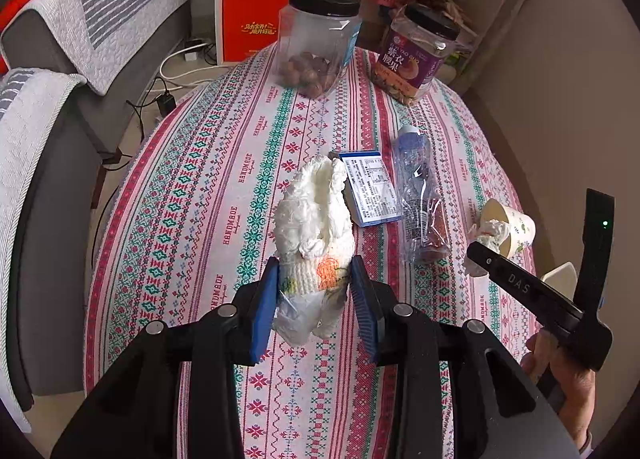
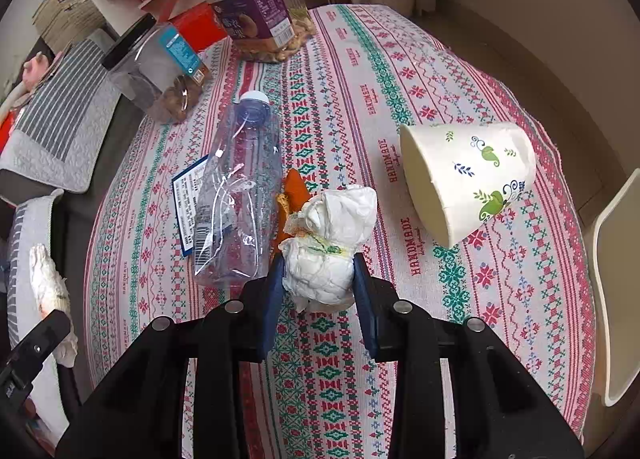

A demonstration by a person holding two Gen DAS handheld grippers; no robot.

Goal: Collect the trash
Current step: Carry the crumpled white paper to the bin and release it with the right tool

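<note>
With the left gripper point(image 1: 314, 291) fingers clamped on a tissue wad point(image 1: 314, 227), the right gripper point(image 2: 319, 287) fingers, pinching a second wad point(image 2: 328, 251) mid-counter, should squeeze firmly before lifting.

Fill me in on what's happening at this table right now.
A person is clearing trash with a gripper in each hand. The left gripper is shut on a crumpled white tissue wad, held above the tablecloth. The right gripper is clamped on a second tissue wad beside the empty plastic bottle. Still lying on the table: the bottle, a tipped paper cup and a blue-edged packet. Two nut jars stand at the far end.
</note>
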